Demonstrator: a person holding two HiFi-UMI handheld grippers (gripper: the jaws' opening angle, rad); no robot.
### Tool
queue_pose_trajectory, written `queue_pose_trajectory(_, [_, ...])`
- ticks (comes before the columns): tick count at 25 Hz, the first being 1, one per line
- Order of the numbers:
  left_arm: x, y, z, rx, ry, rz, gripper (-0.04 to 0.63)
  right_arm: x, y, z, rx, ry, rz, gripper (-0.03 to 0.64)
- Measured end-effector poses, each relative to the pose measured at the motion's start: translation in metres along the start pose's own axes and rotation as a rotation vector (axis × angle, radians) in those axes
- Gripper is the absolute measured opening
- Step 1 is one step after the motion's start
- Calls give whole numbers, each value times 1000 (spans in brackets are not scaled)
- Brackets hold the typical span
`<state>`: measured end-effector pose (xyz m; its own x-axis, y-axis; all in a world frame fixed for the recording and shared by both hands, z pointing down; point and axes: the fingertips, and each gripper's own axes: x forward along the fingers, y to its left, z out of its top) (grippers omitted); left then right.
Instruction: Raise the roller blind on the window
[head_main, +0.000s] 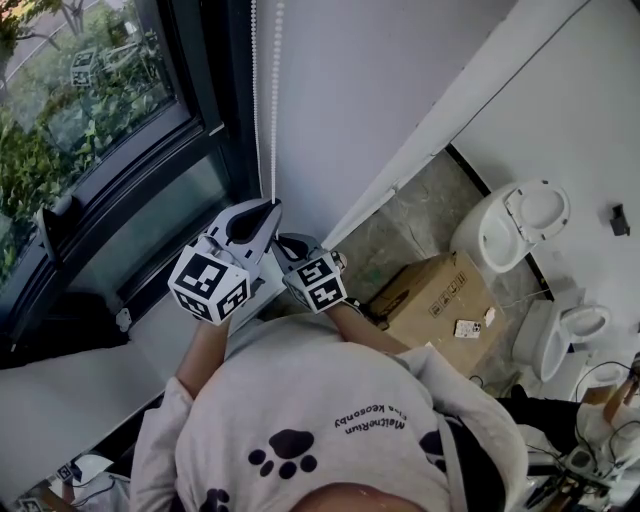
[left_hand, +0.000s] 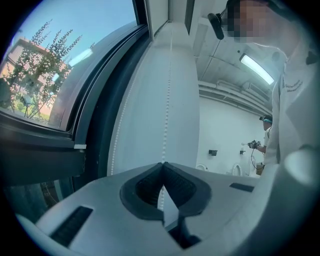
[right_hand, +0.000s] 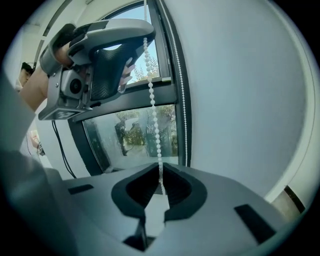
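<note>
A white bead chain (head_main: 272, 100) hangs in two strands beside the dark window frame (head_main: 215, 110), against the white wall. My left gripper (head_main: 268, 208) is shut on one strand; in its own view the bead chain (left_hand: 168, 100) runs up from the closed left gripper (left_hand: 162, 164). Just below it, my right gripper (head_main: 287, 245) is shut on the same strand. In the right gripper view the bead chain (right_hand: 152, 105) stretches from the left gripper (right_hand: 144, 36) above down into the right gripper (right_hand: 160, 172). The blind itself is out of view.
The window glass (head_main: 80, 90) shows trees outside, above a white sill (head_main: 60, 400). On the floor to the right are a cardboard box (head_main: 440, 305) and two toilets (head_main: 512, 225) (head_main: 570, 330). Another person (left_hand: 265, 145) stands far off in the room.
</note>
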<state>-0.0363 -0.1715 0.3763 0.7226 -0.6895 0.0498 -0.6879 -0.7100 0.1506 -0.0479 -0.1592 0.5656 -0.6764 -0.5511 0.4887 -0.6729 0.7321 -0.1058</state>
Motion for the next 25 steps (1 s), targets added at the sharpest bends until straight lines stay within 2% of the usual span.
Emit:
queue_pose_trajectory(7, [0, 3, 0, -2, -8, 1, 8, -33, 1, 48, -36, -104, -15, 75])
queue_pose_trajectory(15, [-1, 6, -4, -3, -12, 11, 8, -99, -6, 138, -67, -340, -73, 78])
queue_pose_trajectory(21, [0, 4, -4, 8, -11, 12, 8, -138, 9, 211, -117, -515, -44, 78])
queue_pose_trajectory(25, [1, 3, -5, 11, -10, 11, 8, -153, 17, 248, -145, -595, -26, 78])
